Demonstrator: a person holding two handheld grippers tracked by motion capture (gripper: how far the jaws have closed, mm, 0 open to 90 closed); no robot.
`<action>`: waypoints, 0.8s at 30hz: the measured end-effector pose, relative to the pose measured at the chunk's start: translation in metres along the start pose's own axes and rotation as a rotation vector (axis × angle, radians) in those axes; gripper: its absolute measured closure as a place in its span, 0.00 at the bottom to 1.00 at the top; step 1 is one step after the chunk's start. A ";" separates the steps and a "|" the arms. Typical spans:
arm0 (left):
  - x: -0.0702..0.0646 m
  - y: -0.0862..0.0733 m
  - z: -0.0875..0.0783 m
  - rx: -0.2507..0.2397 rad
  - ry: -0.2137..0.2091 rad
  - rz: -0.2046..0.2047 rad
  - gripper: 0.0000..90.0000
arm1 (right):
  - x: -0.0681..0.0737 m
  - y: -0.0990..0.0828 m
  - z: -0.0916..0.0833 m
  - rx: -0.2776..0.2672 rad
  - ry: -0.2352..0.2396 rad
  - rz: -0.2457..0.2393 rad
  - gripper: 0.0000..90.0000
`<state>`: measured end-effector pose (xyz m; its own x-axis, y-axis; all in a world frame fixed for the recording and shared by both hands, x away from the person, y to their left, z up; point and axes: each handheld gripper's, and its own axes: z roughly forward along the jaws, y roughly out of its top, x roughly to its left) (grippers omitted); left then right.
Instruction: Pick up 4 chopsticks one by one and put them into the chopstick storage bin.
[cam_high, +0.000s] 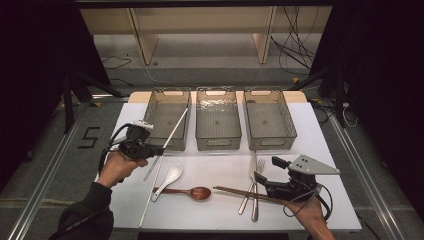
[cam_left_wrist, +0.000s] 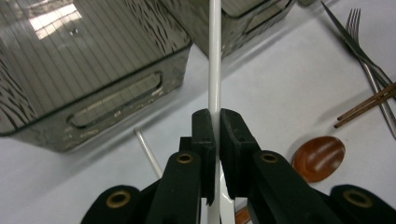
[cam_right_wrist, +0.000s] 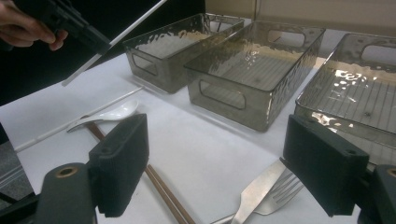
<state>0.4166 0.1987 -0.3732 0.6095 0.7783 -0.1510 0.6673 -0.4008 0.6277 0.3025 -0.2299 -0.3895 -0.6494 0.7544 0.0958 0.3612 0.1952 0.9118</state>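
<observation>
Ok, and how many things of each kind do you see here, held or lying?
bins: 3
white chopsticks: 2, one in the left gripper
brown chopsticks: 2
spoons: 2
fork: 1
knife: 1
Total: 11

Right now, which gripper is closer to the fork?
The right one. The right gripper hovers open just beside the fork, near the knife. The left gripper is across the table by the left basket, shut on a white chopstick.
</observation>
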 end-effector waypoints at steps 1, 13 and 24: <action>0.001 0.003 0.000 -0.005 -0.001 0.000 0.94 | 0.000 0.000 0.000 0.000 -0.001 0.003 0.26; 0.020 0.038 0.002 -0.039 0.048 0.019 0.94 | 0.000 0.000 -0.001 -0.003 0.000 0.002 0.26; 0.041 0.071 0.002 -0.095 0.103 0.015 0.94 | -0.001 0.000 0.000 -0.002 0.002 0.003 0.26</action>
<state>0.4899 0.2016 -0.3367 0.5687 0.8199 -0.0652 0.6123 -0.3691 0.6992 0.3026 -0.2306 -0.3892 -0.6496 0.7537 0.0995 0.3618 0.1914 0.9124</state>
